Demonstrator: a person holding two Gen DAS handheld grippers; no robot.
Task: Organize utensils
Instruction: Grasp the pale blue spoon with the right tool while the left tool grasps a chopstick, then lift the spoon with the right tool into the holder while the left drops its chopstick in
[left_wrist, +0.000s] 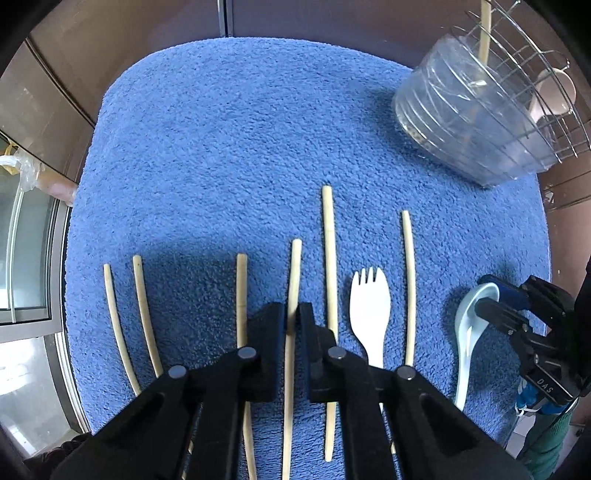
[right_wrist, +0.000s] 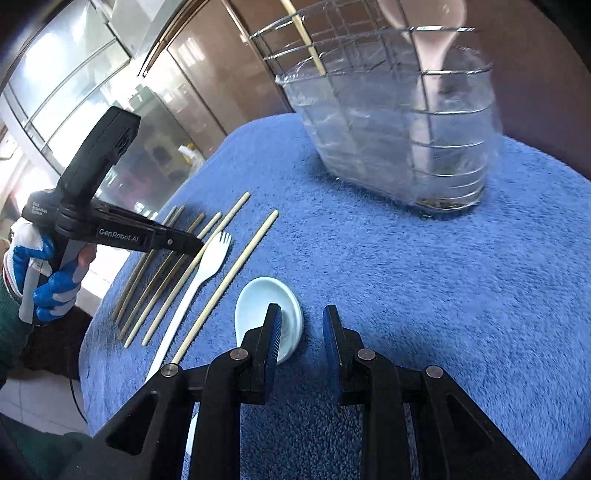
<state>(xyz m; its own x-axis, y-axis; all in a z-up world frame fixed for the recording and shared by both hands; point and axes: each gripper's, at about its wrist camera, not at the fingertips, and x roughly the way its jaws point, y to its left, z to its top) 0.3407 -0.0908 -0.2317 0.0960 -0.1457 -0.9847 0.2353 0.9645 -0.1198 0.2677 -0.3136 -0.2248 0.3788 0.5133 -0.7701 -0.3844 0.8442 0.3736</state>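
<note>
Several pale wooden chopsticks lie side by side on a blue towel (left_wrist: 240, 147). My left gripper (left_wrist: 291, 317) points straight down and is shut on one chopstick (left_wrist: 294, 273) near its middle. A white plastic spork (left_wrist: 369, 302) lies among the chopsticks to the right. Farther right rests a pale blue ceramic spoon (left_wrist: 467, 332). My right gripper (right_wrist: 301, 321) stands open at the spoon (right_wrist: 255, 306). Its left finger overlaps the bowl's rim and towel shows between the jaws. From the right wrist view, the left gripper (right_wrist: 199, 245) dips among the chopsticks beside the spork (right_wrist: 210, 266).
A clear plastic and wire utensil holder (left_wrist: 461, 122) stands at the towel's far right, holding one chopstick (left_wrist: 485, 33) and a pink spoon (left_wrist: 554, 92). A gloved hand (right_wrist: 44, 280) grips the left tool. Brown cabinets and glass panels ring the table.
</note>
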